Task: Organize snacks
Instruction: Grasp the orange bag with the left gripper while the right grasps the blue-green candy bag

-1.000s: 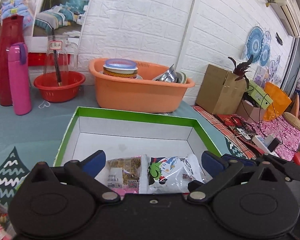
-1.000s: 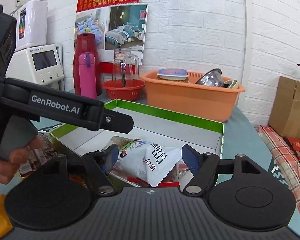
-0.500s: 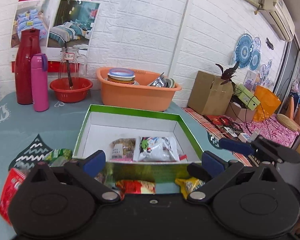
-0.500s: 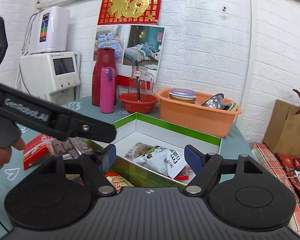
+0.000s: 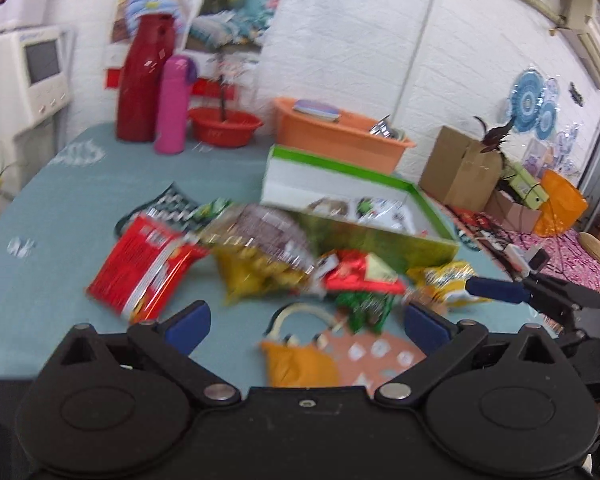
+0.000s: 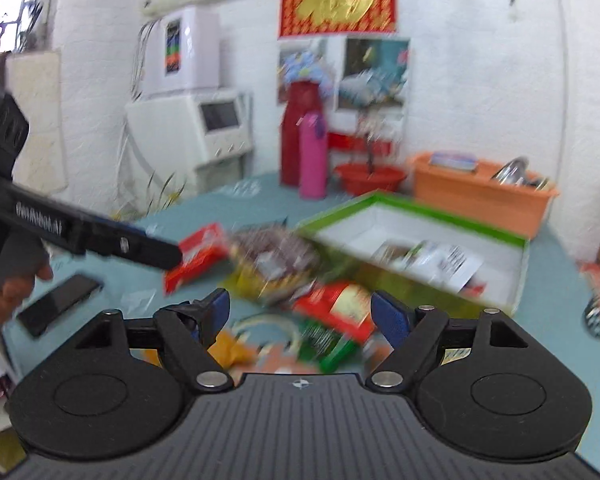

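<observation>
A green-rimmed white box (image 5: 340, 168) (image 6: 416, 216) stands on the teal table with two snack packets inside (image 6: 440, 256). In front of it lies a loose pile of snacks: a red bag (image 5: 144, 264) (image 6: 196, 252), a yellow and brown bag (image 5: 260, 252) (image 6: 272, 260), a red and green packet (image 5: 360, 276) (image 6: 340, 304) and a yellow packet (image 5: 440, 280). My left gripper (image 5: 306, 322) is open and empty, above the pile's near side. My right gripper (image 6: 300, 312) is open and empty, also near the pile. Both views are blurred.
An orange basin (image 5: 340, 136) with dishes, a red bowl (image 5: 224, 126), a pink flask (image 5: 172, 104) and a red jug (image 5: 140, 80) stand at the back. A phone (image 6: 60, 304) lies at the table's left. An orange pouch (image 5: 300, 360) lies close below my left gripper.
Both grippers have pulled back from over the box and turned left, so the snack pile in front of the box has come into view. Both stayed open and empty.
</observation>
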Demonstrator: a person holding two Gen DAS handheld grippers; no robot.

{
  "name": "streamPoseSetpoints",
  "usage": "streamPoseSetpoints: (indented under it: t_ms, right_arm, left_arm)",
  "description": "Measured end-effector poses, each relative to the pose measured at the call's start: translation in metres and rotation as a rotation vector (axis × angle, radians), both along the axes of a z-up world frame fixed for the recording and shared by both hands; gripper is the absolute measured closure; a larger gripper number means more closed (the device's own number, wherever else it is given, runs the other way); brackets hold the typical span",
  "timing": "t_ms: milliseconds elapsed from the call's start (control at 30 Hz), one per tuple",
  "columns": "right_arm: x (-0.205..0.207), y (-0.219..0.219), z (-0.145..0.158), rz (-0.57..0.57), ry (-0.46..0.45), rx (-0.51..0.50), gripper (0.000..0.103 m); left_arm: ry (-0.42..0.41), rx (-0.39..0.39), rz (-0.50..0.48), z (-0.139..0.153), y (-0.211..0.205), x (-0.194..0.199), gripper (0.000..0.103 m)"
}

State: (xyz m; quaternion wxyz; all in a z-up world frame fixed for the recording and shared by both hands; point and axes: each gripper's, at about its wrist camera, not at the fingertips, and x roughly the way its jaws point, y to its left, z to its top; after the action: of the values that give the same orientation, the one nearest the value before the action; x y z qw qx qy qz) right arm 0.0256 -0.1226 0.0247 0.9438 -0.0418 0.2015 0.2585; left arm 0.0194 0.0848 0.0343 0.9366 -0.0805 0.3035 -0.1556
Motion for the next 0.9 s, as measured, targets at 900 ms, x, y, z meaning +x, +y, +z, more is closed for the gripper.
streamPoseSetpoints:
  t_ms: [900]
  right_arm:
    - [-0.011, -0.031, -0.069, -0.145, 0.192, 0.010, 0.000]
  left_arm:
    - [0.118, 0.147, -0.098, -0.069, -0.031, 0.025, 0.022]
